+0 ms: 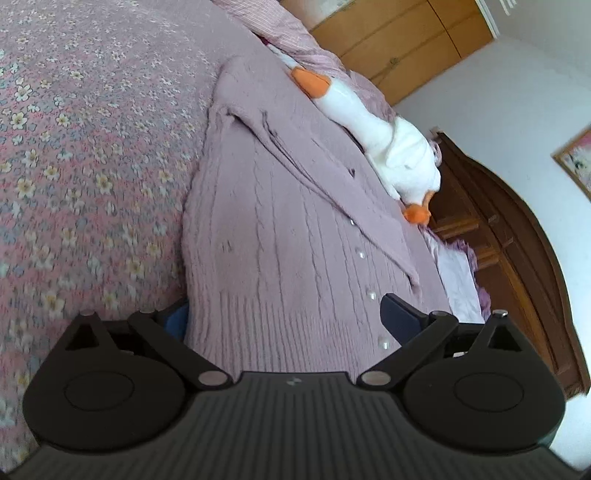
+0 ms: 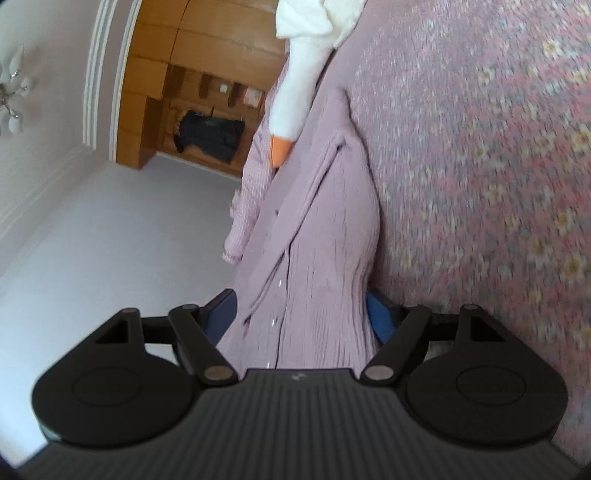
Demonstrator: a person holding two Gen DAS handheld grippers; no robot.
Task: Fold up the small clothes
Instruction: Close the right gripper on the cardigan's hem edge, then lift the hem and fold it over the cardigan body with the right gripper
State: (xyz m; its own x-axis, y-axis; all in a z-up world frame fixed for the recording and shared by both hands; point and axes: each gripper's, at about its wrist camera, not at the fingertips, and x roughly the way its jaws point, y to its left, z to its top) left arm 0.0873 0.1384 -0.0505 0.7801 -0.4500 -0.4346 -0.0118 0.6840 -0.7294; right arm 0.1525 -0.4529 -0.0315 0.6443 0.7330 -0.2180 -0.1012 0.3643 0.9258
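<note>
A lilac cable-knit cardigan (image 1: 280, 221) with small pearl buttons lies on the floral bedspread (image 1: 81, 155), one sleeve folded across its front. My left gripper (image 1: 288, 317) is open wide, and the ribbed hem spans the gap. Its left finger (image 1: 177, 321) is partly hidden under the cloth's edge, while the right finger (image 1: 399, 314) rests above it. In the right wrist view the cardigan (image 2: 325, 229) is bunched between the fingers of my right gripper (image 2: 301, 317). Those jaws stand narrower, and both pads press on the hem.
A white plush goose (image 1: 388, 144) with an orange beak lies right beside the cardigan, also visible as the goose (image 2: 299, 74). A dark wooden headboard (image 1: 509, 236), a wooden wardrobe (image 1: 402, 40) and white walls stand beyond the bed. A striped pink quilt (image 1: 291, 29) is bunched at the back.
</note>
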